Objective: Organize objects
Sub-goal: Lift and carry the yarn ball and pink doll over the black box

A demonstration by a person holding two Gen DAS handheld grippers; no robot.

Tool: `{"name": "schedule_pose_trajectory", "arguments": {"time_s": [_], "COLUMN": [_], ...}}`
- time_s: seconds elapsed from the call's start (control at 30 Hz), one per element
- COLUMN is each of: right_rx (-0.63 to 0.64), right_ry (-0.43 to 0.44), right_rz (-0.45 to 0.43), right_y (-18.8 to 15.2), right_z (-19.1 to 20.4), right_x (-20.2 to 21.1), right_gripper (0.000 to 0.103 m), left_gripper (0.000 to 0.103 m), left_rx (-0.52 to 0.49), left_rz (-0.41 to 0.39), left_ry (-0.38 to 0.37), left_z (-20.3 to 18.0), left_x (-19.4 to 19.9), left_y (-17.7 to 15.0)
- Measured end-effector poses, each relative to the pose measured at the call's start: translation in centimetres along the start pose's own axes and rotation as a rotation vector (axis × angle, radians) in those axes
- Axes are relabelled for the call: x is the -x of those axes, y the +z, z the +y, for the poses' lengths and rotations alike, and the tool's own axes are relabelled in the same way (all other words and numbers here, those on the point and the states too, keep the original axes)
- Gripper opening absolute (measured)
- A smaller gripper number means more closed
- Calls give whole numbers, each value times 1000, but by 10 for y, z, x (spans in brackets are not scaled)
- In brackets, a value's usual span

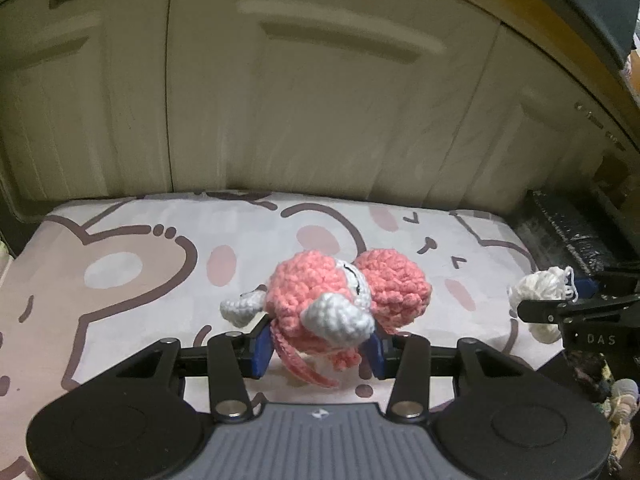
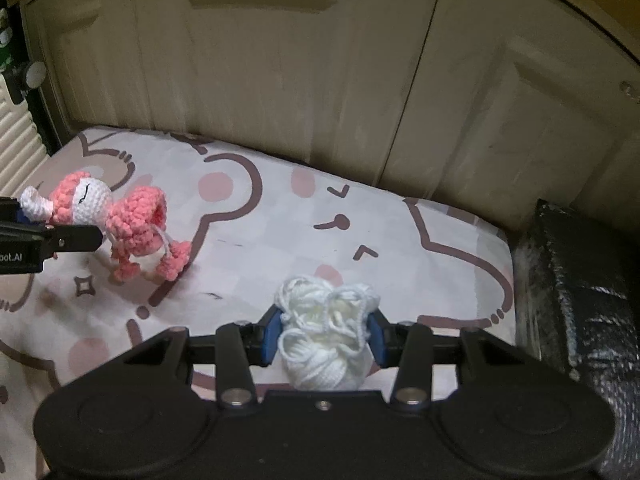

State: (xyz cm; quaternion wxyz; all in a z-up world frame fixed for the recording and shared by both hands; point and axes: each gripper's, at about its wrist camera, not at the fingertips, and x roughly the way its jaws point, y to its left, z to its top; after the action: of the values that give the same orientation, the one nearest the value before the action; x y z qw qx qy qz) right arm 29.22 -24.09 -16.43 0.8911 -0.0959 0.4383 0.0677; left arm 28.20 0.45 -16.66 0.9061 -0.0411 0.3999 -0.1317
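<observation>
A pink and white crochet doll (image 1: 340, 300) hangs above the patterned cushion (image 1: 120, 272), with my left gripper (image 1: 318, 350) shut on its lower body. The doll (image 2: 116, 216) also shows at the left of the right wrist view, its legs dangling off the cushion (image 2: 280, 220). A white bundle of yarn (image 2: 326, 332) is pinched between the blue pads (image 2: 271, 334) of my right gripper (image 2: 324, 338), lifted off the cushion. In the left wrist view, the same yarn (image 1: 540, 288) and the right gripper (image 1: 560, 304) appear at the right edge.
Cream cabinet doors (image 1: 300, 100) stand right behind the cushion. A black textured block (image 2: 580, 300) sits off the cushion's right end. A ribbed white object (image 2: 16, 140) and dark clutter lie at the far left of the right wrist view.
</observation>
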Motion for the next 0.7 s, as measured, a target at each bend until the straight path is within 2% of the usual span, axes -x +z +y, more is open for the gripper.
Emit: {"name": "schedule_pose_trajectory", "arguments": {"time_s": [0.33,0.7], "right_rx": [-42,-103], "right_ry": [7,-6], "right_rz": [-48,-91], "right_y": [-4,-14], "right_z": [14,17], "right_x": [38,76], "right_gripper": [45,45], "left_gripper": [46,46], "left_rx": [-10,-22], "left_rz": [-43,-70], "left_ry": [-19,-6], "left_z": [-6,-13], "left_x": [40,79], "left_y": [2,1]}}
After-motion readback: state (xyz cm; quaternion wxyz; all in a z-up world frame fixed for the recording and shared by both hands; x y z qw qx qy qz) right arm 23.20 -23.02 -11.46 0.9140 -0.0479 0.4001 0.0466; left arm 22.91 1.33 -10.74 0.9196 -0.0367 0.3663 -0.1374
